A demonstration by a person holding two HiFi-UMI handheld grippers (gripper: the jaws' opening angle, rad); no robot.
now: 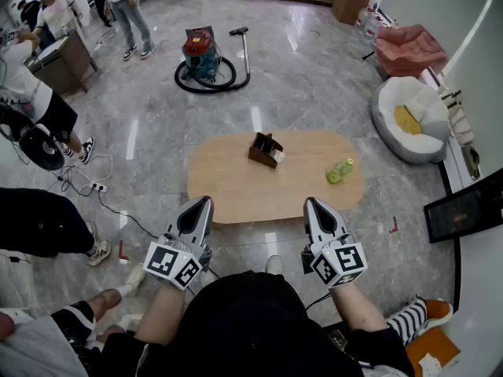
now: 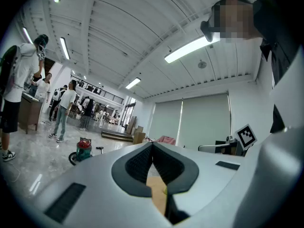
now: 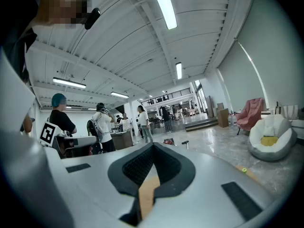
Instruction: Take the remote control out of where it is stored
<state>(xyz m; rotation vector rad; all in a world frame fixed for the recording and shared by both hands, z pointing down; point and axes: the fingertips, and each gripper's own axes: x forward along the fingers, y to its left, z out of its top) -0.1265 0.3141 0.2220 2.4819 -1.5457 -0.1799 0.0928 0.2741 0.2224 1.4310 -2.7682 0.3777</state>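
Both pairs of jaws are pressed together, pinching nothing.

Head view: the left gripper (image 1: 206,204) and right gripper (image 1: 310,204) hang at the table's (image 1: 228,191) near edge. The holder (image 1: 263,149) stands mid-table, apparently with the remote control (image 1: 276,155) inside.

Left gripper view: tips meet, and only tabletop shows beyond them.

Right gripper view: the same.

Nothing appears done yet; reaching, gripping and lifting out remain.

Grey left hand-held gripper (image 1: 206,200) and right hand-held gripper (image 1: 310,202), marker cubes (image 1: 174,262), black top (image 1: 251,320)

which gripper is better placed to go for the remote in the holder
Right, marginally: the right hand-held gripper sits slightly nearer the brown holder than the left hand-held gripper, and the remote shows on that side.
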